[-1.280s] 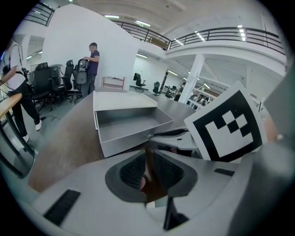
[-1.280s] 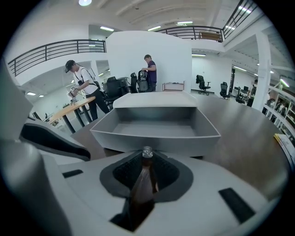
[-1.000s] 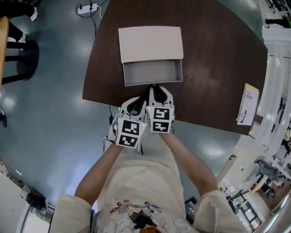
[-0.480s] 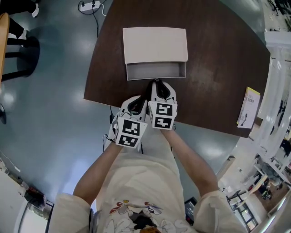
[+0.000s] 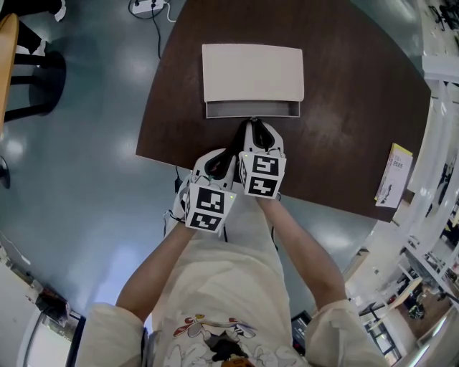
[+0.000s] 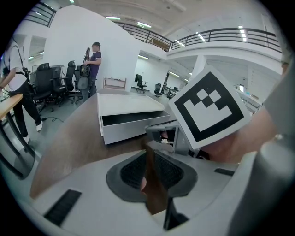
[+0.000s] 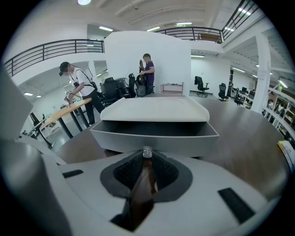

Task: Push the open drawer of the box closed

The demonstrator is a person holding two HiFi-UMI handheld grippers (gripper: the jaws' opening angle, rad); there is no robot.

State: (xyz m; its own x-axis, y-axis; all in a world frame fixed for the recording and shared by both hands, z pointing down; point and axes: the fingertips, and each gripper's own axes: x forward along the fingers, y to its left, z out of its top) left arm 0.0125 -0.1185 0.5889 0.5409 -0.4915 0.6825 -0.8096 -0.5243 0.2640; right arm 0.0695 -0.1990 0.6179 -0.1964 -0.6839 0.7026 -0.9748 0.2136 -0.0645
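Observation:
A white box (image 5: 252, 72) stands on the dark brown table (image 5: 344, 107). Its grey drawer (image 5: 252, 110) sticks out only a narrow strip toward me. My right gripper (image 5: 252, 123) is shut, and its tips rest against the drawer front at the small clear knob (image 7: 147, 151). In the right gripper view the drawer front (image 7: 184, 143) fills the middle, with a dark slot above it. My left gripper (image 5: 215, 163) hangs back at the table's near edge, left of the right one, shut and empty. The left gripper view shows the box (image 6: 129, 106) ahead and the right gripper's marker cube (image 6: 207, 106).
A yellow-and-white booklet (image 5: 394, 174) lies at the table's right edge. A power strip (image 5: 147, 7) with its cable lies on the blue-grey floor beyond the table. In the gripper views, people stand by desks and chairs far behind the box.
The drawer has slid into the box from wide open to a narrow strip. My right gripper moved forward with it, tips on its front. The left gripper barely moved.

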